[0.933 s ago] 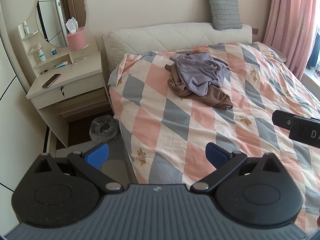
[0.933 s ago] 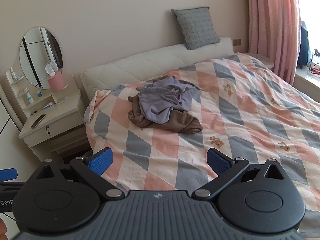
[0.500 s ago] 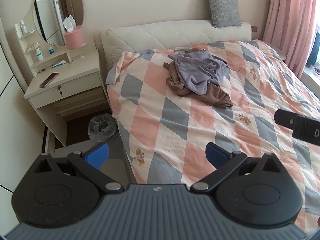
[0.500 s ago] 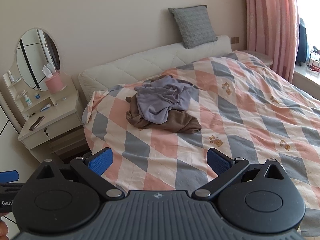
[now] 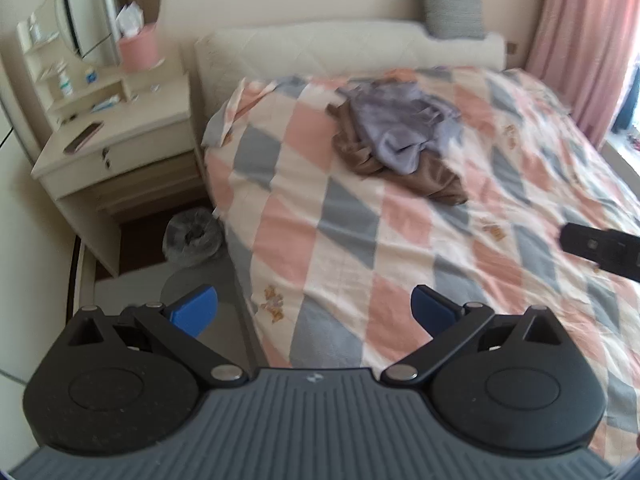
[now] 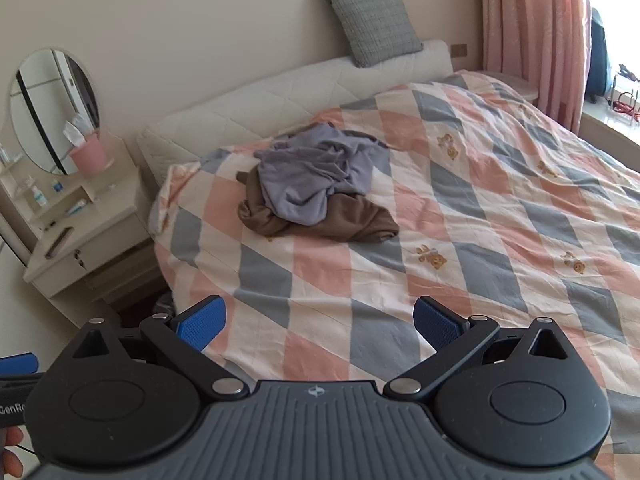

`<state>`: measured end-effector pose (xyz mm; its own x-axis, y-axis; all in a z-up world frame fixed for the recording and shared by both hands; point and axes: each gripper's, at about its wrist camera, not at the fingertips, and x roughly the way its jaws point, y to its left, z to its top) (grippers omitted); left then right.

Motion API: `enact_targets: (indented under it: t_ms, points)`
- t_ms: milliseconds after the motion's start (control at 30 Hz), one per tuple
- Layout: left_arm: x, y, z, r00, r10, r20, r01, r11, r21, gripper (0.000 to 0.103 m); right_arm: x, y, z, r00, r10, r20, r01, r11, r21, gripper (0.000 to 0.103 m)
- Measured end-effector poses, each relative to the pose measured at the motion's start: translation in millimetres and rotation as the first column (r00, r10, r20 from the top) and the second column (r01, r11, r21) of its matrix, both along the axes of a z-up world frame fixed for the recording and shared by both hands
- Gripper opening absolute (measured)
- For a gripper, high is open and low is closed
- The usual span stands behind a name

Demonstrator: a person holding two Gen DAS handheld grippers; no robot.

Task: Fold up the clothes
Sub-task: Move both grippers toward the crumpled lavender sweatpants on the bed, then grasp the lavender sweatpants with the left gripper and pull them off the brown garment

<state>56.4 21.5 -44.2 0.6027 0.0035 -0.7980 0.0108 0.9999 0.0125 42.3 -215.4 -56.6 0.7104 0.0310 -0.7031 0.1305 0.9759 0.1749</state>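
Because nothing is picked up yet, the left gripper (image 5: 314, 308) is held wide and empty, aimed at the clothes (image 5: 394, 146) heaped far up the bed (image 5: 360, 240). From the right wrist, the right gripper (image 6: 320, 322) is also spread empty, well short of the pile.

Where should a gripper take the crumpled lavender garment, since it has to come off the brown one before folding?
Probably at the loose lobe of the crumpled lavender garment that droops toward the foot of the bed, over the brown garment. It lies on top, so that edge is free. Come from above on the near side, pinch only lavender folds and lift. Both the left gripper and the right gripper are open and well short of it.
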Motion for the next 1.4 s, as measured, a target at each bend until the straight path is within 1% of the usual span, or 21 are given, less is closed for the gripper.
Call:
enact_targets:
  t_ms: [67,133,233,333,467,567,733,800,900,1000,1067,1133,1167,1267,1333,1400]
  points:
    - [16,2,-10,0.999,-0.02,-0.051,0.019,1.0,-0.022,0.102,13,3,-6,0.999,-0.006,-0.034,0.005,0.999,-0.035,0.103]
    - [33,0,-19,0.995,-0.059,-0.076,0.058,0.998,-0.015,0.102,26,5,-8,0.999,-0.017,-0.052,0.013,0.998,-0.065,0.103]
    - [67,-9,-28,0.986,-0.139,-0.095,0.141,0.99,0.021,0.102,50,10,-7,0.997,-0.061,-0.056,0.054,0.992,-0.117,0.103]
    - [107,-14,-31,0.975,-0.2,-0.096,0.204,0.978,0.034,0.102,82,13,-10,0.993,-0.092,-0.074,0.08,0.986,-0.146,0.103]
    - [165,-15,-28,0.964,-0.249,-0.092,0.254,0.966,0.039,0.102,130,17,-13,0.988,-0.112,-0.107,0.095,0.983,-0.158,0.103]
    - [207,-14,-26,0.956,-0.275,-0.103,0.28,0.959,0.035,0.102,164,21,-15,0.984,-0.126,-0.125,0.104,0.98,-0.167,0.103]
    - [268,-10,-25,0.941,-0.316,-0.12,0.322,0.947,0.026,0.102,217,27,-17,0.978,-0.146,-0.149,0.12,0.978,-0.172,0.103]
    - [290,-10,-28,0.938,-0.317,-0.138,0.324,0.946,0.028,0.102,237,28,-19,0.976,-0.147,-0.16,0.119,0.979,-0.167,0.103]
    - [320,-10,-35,0.933,-0.321,-0.162,0.33,0.944,0.03,0.102,262,24,-28,0.972,-0.148,-0.182,0.128,0.984,-0.121,0.103]
    - [346,-12,-45,0.919,-0.349,-0.18,0.36,0.933,0.028,0.102,281,7,-50,0.963,-0.192,-0.191,0.197,0.98,0.01,0.103]
    - [362,-14,-51,0.909,-0.377,-0.179,0.386,0.923,0.014,0.102,287,-9,-67,0.95,-0.239,-0.199,0.265,0.957,0.116,0.103]
    - [381,-16,-59,0.902,-0.397,-0.17,0.402,0.916,-0.008,0.102,291,-24,-85,0.935,-0.292,-0.2,0.334,0.917,0.22,0.103]
    - [391,-17,-63,0.899,-0.406,-0.164,0.409,0.912,-0.02,0.102,293,-31,-92,0.929,-0.309,-0.202,0.354,0.901,0.25,0.103]
    - [421,-22,-77,0.888,-0.44,-0.134,0.437,0.898,-0.058,0.102,311,-42,-110,0.925,-0.304,-0.227,0.359,0.896,0.263,0.103]
    - [444,-26,-89,0.87,-0.468,-0.154,0.455,0.884,-0.11,0.102,326,-48,-123,0.925,-0.29,-0.244,0.354,0.891,0.284,0.103]
    - [466,-32,-100,0.861,-0.476,-0.179,0.453,0.878,-0.155,0.102,340,-53,-136,0.923,-0.288,-0.254,0.361,0.878,0.315,0.102]
